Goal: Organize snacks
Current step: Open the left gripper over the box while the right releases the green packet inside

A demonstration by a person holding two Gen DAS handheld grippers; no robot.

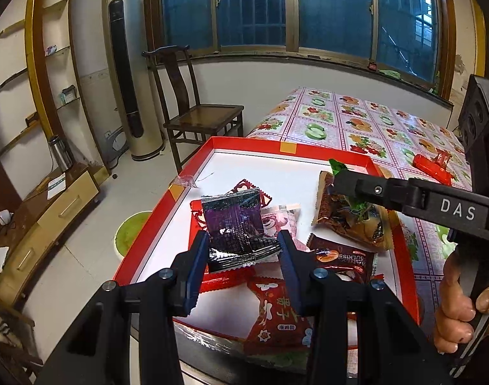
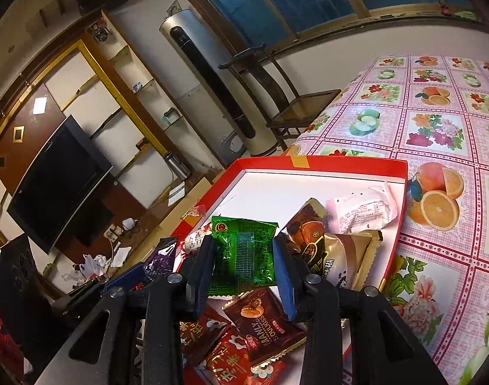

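A red-rimmed white tray (image 1: 244, 142) (image 2: 321, 161) sits at the table's near left corner and holds several snack packets. My left gripper (image 1: 244, 245) is shut on a purple-black packet (image 1: 234, 224) and holds it over the tray; it also shows in the right wrist view (image 2: 161, 256). My right gripper (image 2: 242, 253) is shut on a green packet (image 2: 244, 250) over the tray. In the left wrist view the right gripper's finger (image 1: 356, 186) reaches in from the right with the green packet's corner (image 1: 337, 166) showing. Red and brown packets (image 1: 276, 314) (image 2: 263, 324) lie below.
A red wrapped snack (image 1: 432, 163) lies on the fruit-patterned tablecloth (image 2: 436, 122) right of the tray. A wooden chair (image 1: 199, 112) stands beyond the table's left end, beside a tall air conditioner (image 1: 125, 73). A TV cabinet (image 1: 52, 211) lines the left wall.
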